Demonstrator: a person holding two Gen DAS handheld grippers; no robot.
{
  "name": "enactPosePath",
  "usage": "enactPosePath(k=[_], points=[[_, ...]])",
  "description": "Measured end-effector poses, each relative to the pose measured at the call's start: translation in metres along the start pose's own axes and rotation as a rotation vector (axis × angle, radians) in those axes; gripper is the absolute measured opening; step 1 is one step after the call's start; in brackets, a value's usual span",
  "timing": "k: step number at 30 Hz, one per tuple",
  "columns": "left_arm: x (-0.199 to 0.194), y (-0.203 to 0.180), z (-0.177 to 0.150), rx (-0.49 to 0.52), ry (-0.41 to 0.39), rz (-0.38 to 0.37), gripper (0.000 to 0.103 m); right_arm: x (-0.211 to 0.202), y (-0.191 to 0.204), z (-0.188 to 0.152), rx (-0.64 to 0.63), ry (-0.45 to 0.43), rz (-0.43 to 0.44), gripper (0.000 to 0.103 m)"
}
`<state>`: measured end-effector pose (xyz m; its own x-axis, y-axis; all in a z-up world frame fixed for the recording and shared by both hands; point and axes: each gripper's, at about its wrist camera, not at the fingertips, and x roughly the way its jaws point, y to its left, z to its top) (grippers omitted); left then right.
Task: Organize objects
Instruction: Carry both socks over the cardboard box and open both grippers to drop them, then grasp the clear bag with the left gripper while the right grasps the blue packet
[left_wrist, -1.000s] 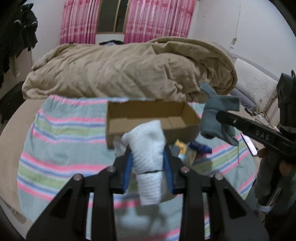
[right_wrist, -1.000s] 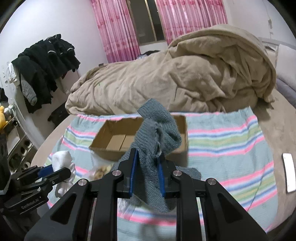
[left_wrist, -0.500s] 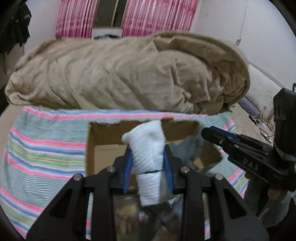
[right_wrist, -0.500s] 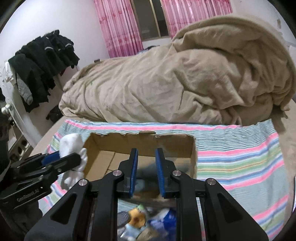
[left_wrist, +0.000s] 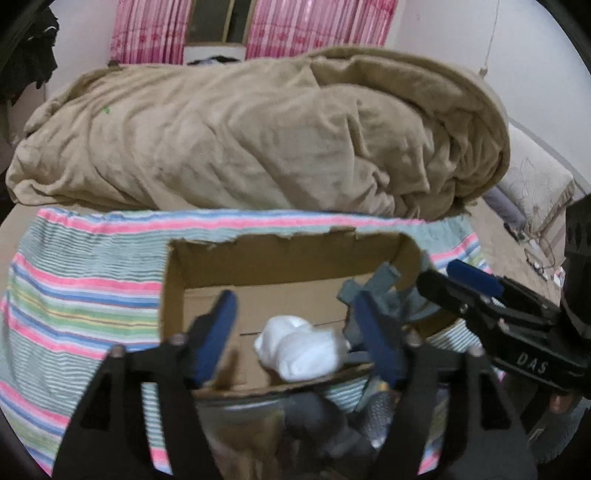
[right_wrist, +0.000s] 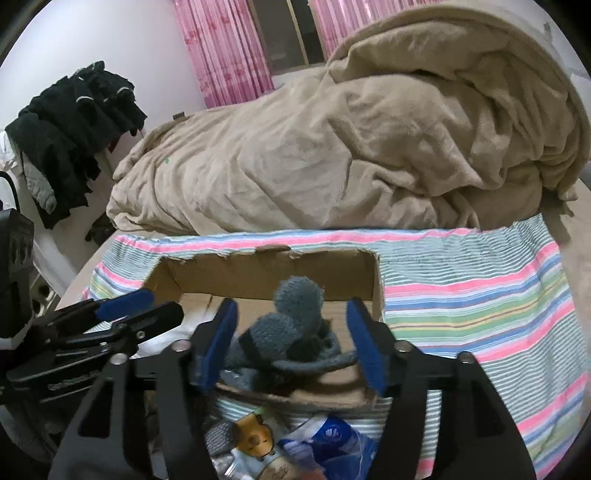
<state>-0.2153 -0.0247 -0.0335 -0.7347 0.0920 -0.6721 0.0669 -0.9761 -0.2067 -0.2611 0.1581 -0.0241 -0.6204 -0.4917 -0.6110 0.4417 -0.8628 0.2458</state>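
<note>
An open cardboard box (left_wrist: 280, 258) sits on the striped cloth. A white rolled sock (left_wrist: 301, 345) lies inside it, below my open left gripper (left_wrist: 301, 338). A grey knitted sock (right_wrist: 288, 325) lies in the box's right part (right_wrist: 369, 273), between the fingers of my open right gripper (right_wrist: 291, 341). The grey sock also shows in the left wrist view (left_wrist: 380, 295). The right gripper shows there at the right (left_wrist: 469, 291), and the left gripper shows at the left of the right wrist view (right_wrist: 144, 306).
A tan blanket (left_wrist: 258, 136) is heaped behind the box on the bed. The striped cloth (right_wrist: 480, 306) covers the bed front. Several small items, one a yellow figure (right_wrist: 255, 435) and one a blue packet (right_wrist: 332, 443), lie before the box. Dark clothes (right_wrist: 74, 122) hang at left.
Both grippers moved forward over the box and opened. The white sock dropped from the left gripper into the box; the grey sock left the right gripper and lies in the box.
</note>
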Motion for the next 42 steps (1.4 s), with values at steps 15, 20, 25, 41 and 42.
enactPosePath(k=[15, 20, 25, 41, 42], points=[[-0.118, -0.011, -0.039, 0.018, -0.093, 0.029, 0.075, -0.101, 0.028, -0.011, -0.046, -0.106, -0.018, 0.079], [-0.123, -0.006, -0.071, 0.004, -0.047, 0.046, 0.075, -0.12, 0.029, -0.028, -0.06, -0.101, -0.026, 0.079], [-0.107, 0.014, -0.097, -0.04, 0.023, 0.085, 0.075, -0.12, 0.019, -0.045, -0.046, -0.066, -0.037, 0.079], [-0.043, 0.044, -0.109, -0.056, 0.098, 0.112, 0.075, -0.056, -0.022, -0.085, 0.026, 0.072, -0.08, 0.079], [-0.039, 0.045, -0.108, -0.056, 0.102, 0.108, 0.075, -0.051, -0.024, -0.086, 0.032, 0.079, -0.08, 0.079]])
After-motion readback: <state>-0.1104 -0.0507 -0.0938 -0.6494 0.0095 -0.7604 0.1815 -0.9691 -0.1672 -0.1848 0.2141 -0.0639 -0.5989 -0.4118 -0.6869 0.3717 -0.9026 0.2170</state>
